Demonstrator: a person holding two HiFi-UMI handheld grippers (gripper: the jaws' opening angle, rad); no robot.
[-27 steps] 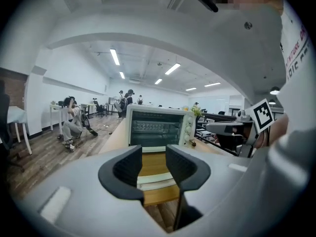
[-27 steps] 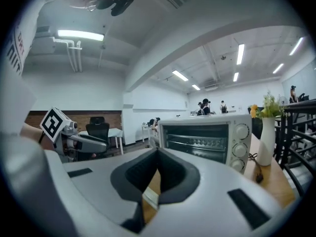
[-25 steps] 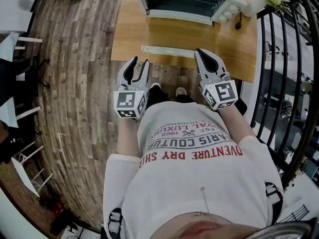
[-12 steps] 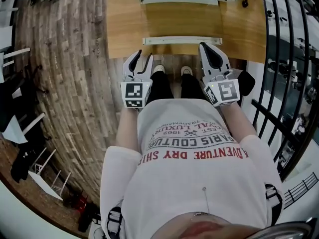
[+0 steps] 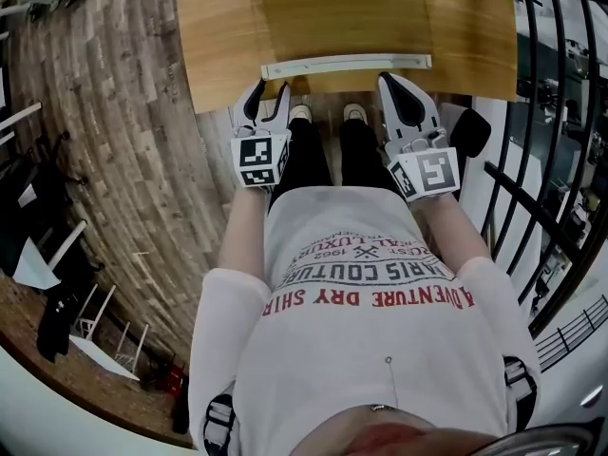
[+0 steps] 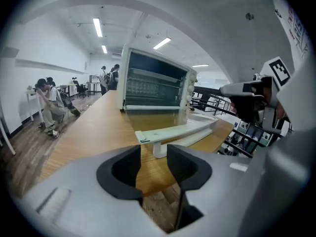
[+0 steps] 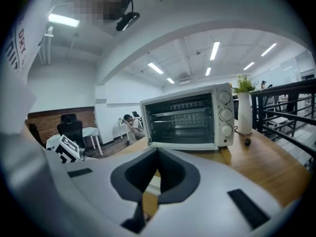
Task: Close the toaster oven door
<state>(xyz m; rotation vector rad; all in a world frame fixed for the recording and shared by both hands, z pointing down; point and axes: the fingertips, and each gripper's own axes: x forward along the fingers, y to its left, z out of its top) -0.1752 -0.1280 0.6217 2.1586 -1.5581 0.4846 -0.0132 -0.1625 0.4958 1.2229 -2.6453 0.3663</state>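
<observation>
Open oven door (image 5: 344, 22) lies flat across the table (image 5: 214, 55) middle, handle (image 5: 346, 66) near the front edge. Bare table left of it. Railing (image 7: 255, 113) crowds the right.

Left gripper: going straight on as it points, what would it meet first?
Probably the white handle of the open oven door, though depth is unclear. On the left gripper the jaws have just been opening, nothing between them.

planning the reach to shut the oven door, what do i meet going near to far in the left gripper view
left gripper, its jaws just opened further with nothing between them → door handle → glass door, folded down flat → toaster oven → people far behind
</observation>
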